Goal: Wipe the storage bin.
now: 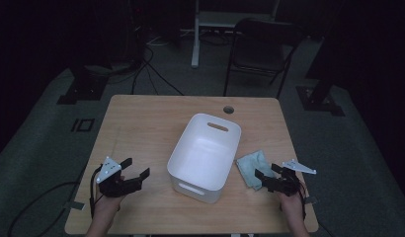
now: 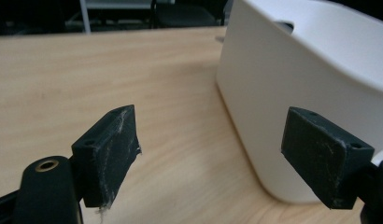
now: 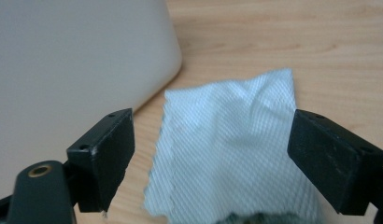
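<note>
A white plastic bin (image 1: pixel 195 187) with handle slots stands in the middle of the wooden table. A pale blue-white cloth (image 1: pixel 251 164) lies flat just right of it. My left gripper (image 1: pixel 135 168) hovers over bare wood left of the bin, open and holding nothing. In the left gripper view its jaws (image 2: pixel 211 114) stand wide, with the bin's wall (image 2: pixel 297 70) close to the right jaw. My right gripper (image 1: pixel 267 171) is at the cloth's near edge. Its jaws (image 3: pixel 214 114) are open, the cloth (image 3: pixel 227 140) spreads between and beyond them, and the bin (image 3: pixel 77 56) is at the left.
The table (image 1: pixel 151 118) has a round cable hole (image 1: pixel 228 109) near its far edge. Beyond it, on the dark floor, are a folding chair (image 1: pixel 262 49), cables and stand legs. Bare wood stretches left of and behind the bin.
</note>
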Demonstrator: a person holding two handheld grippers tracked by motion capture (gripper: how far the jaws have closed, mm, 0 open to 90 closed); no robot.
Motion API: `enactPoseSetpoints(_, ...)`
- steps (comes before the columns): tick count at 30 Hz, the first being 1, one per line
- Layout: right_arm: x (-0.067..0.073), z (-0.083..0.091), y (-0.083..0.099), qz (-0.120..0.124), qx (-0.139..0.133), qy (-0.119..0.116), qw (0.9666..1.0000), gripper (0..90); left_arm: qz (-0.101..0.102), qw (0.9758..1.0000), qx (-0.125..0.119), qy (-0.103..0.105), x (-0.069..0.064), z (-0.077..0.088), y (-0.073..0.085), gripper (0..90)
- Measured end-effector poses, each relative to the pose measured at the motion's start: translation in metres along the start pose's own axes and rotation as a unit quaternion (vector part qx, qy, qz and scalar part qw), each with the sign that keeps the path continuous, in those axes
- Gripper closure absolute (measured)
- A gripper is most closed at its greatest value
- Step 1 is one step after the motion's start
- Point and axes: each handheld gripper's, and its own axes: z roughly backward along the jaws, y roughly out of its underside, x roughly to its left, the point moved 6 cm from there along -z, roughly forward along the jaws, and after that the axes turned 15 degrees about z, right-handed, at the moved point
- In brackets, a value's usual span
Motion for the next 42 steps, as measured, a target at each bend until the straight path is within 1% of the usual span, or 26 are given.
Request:
enactPoseSetpoints(2, 0.000, 0.000, 0.004, -0.001, 0.005, 0.000, 1.0000, 14.7, 0.003, 1.0000, 0.005, -0.003, 0.004, 0.000, 0.007, 18.9)
enactPoseSetpoints(3, 0.000, 0.000, 0.005, 0.000, 0.006, 0.001, 1.0000, 14.7, 0.009, 0.9999, 0.008, -0.006, 0.007, 0.000, 0.011, 18.9)
enactPoseSetpoints(5, 0.000, 0.000, 0.006, 0.002, 0.007, 0.004, 1.0000, 14.7, 0.011, 0.9999, 0.009, -0.006, 0.008, 0.000, 0.013, 18.9)
enactPoseSetpoints(6, 0.000, 0.000, 0.006, 0.002, 0.009, 0.004, 0.9999, 14.7, 0.017, 0.9996, 0.014, -0.016, 0.014, 0.001, 0.019, 18.9)
enactPoseSetpoints(7, 0.001, 0.000, 0.008, 0.004, 0.012, 0.006, 0.9999, 14.7, 0.018, 0.9995, 0.013, -0.021, 0.016, 0.001, 0.021, 18.8)
enactPoseSetpoints(10, 0.002, 0.000, 0.012, 0.007, 0.017, 0.006, 0.9998, 14.7, 0.024, 0.9989, 0.024, -0.034, 0.023, 0.002, 0.029, 16.6)
enactPoseSetpoints(12, 0.002, 0.000, 0.015, 0.010, 0.020, 0.009, 0.9997, 14.7, 0.026, 0.9984, 0.031, -0.039, 0.026, 0.002, 0.034, 16.5)
enactPoseSetpoints(16, 0.000, -0.001, 0.018, 0.009, 0.021, 0.018, 0.9996, 14.4, 0.046, 0.9968, 0.042, -0.049, 0.032, 0.001, 0.043, 15.4)
enactPoseSetpoints(21, -0.004, -0.002, 0.020, 0.008, 0.020, 0.028, 0.9994, 14.4, 0.047, 0.9953, 0.048, -0.071, 0.039, 0.000, 0.049, 14.6)
enactPoseSetpoints(24, -0.006, -0.002, 0.022, 0.006, 0.021, 0.033, 0.9992, 14.2, 0.052, 0.9940, 0.047, -0.083, 0.043, 0.000, 0.051, 14.4)
enactPoseSetpoints(25, -0.006, -0.002, 0.022, 0.003, 0.020, 0.032, 0.9993, 14.2, 0.049, 0.9935, 0.050, -0.090, 0.045, -0.001, 0.052, 12.6)
enactPoseSetpoints(26, -0.007, -0.002, 0.022, 0.002, 0.019, 0.030, 0.9994, 14.2, 0.050, 0.9929, 0.053, -0.094, 0.047, -0.001, 0.054, 9.6)
enactPoseSetpoints(27, -0.007, -0.002, 0.022, 0.002, 0.019, 0.030, 0.9994, 14.2, 0.050, 0.9929, 0.053, -0.094, 0.047, -0.001, 0.054, 9.2)
enactPoseSetpoints(29, -0.008, -0.003, 0.024, 0.004, 0.021, 0.035, 0.9991, 14.2, 0.048, 0.9913, 0.056, -0.108, 0.050, 0.000, 0.056, 9.1)
enactPoseSetpoints(31, -0.008, -0.003, 0.024, 0.005, 0.021, 0.037, 0.9991, 14.2, 0.039, 0.9895, 0.060, -0.126, 0.053, 0.000, 0.058, 9.1)
enactPoseSetpoints(33, -0.008, -0.004, 0.025, 0.006, 0.022, 0.039, 0.9990, 14.2, 0.037, 0.9891, 0.059, -0.130, 0.054, 0.000, 0.058, 9.0)
enactPoseSetpoints(34, -0.009, -0.004, 0.025, 0.007, 0.022, 0.040, 0.9989, 14.2, 0.038, 0.9877, 0.065, -0.137, 0.056, -0.001, 0.059, 9.0)
enactPoseSetpoints(35, -0.008, -0.004, 0.026, 0.011, 0.024, 0.044, 0.9987, 14.2, 0.039, 0.9875, 0.063, -0.140, 0.057, -0.001, 0.059, 9.1)
enactPoseSetpoints(38, -0.008, -0.005, 0.026, 0.013, 0.024, 0.044, 0.9986, 14.2, 0.035, 0.9865, 0.055, -0.150, 0.057, 0.001, 0.058, 9.1)
enactPoseSetpoints(40, -0.008, -0.005, 0.027, 0.015, 0.027, 0.047, 0.9984, 14.2, 0.040, 0.9852, 0.054, -0.158, 0.059, 0.001, 0.058, 9.1)
enactPoseSetpoints(42, -0.008, -0.006, 0.028, 0.015, 0.028, 0.048, 0.9983, 14.2, 0.045, 0.9840, 0.048, -0.166, 0.061, 0.002, 0.058, 9.1)
